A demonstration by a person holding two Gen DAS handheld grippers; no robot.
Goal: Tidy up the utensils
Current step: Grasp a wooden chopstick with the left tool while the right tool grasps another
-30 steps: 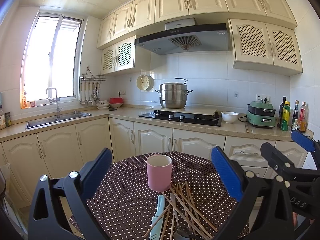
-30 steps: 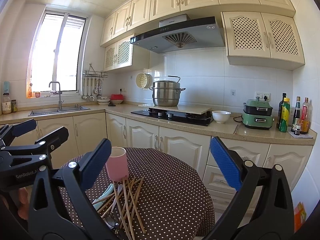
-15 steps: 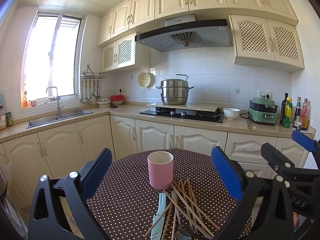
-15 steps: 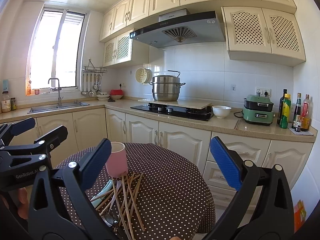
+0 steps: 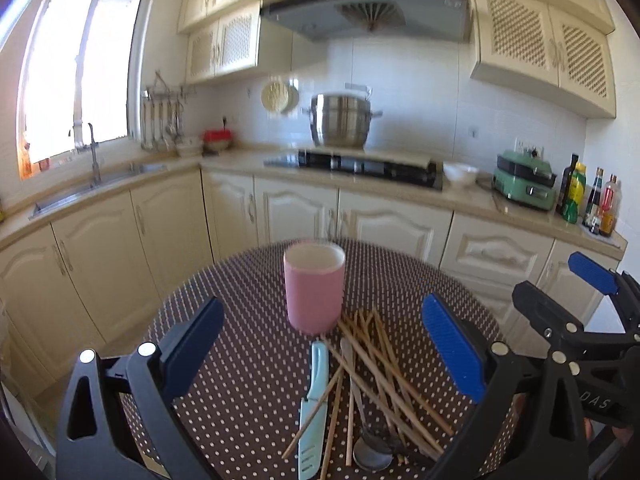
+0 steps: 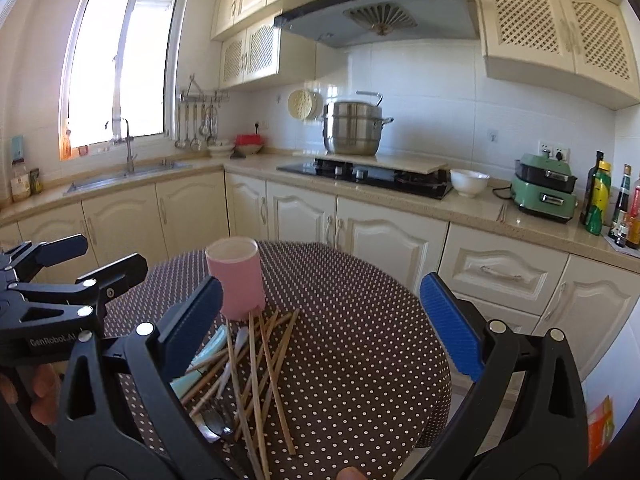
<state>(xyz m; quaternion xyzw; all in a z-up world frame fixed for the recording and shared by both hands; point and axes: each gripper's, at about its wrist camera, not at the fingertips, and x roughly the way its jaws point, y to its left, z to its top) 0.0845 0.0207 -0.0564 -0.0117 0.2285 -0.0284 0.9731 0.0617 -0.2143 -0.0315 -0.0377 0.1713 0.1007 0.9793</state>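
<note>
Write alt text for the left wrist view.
The open left gripper hovers over a polka-dot round table, facing a pink cup. Nearer lie loose chopsticks, a pale blue knife and a spoon; kitchen counters behind.

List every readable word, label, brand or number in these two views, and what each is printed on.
"GenRobot.AI" (last letters uncertain): side of the left gripper, seen in the right wrist view.
"DAS", cut off by the frame edge: body of the right gripper, seen in the left wrist view.
Too small or blurred to read: labels on the bottles, the range hood panel, and the orange packet.
</note>
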